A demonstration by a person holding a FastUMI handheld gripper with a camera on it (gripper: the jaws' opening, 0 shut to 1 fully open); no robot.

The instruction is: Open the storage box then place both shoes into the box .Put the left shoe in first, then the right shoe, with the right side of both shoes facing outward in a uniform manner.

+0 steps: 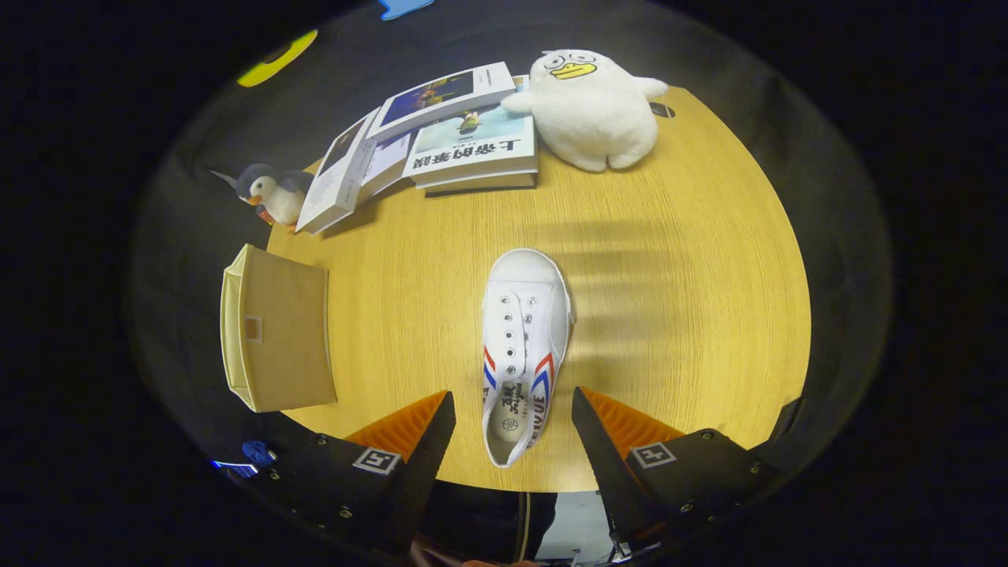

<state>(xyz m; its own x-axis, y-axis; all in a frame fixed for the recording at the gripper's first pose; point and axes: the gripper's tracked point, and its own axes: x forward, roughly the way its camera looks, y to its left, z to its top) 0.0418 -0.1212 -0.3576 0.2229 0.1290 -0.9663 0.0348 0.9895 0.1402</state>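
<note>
Shoe [524, 346] lay on the table [693, 315] between my claw's [513, 417] spread fingers, heel end nearest me, toe pointing away; neither finger touched it. Claw wide apart, holding nothing. White canvas, no laces, striped sides: I judged it light and soft in the upper, stiffer at the rubber sole, not fragile. Best hold looked to be across the heel collar or the sidewalls by the opening, one finger each side; canvas would give under pressure, so a firm squeeze. Only one shoe in sight. Box [276, 331], tan fabric, sat well off to the left near the table's edge, looking closed or folded; contents could not be told. Beyond: books [465, 142], a white duck plush [591, 110], a small penguin [272, 193].
</note>
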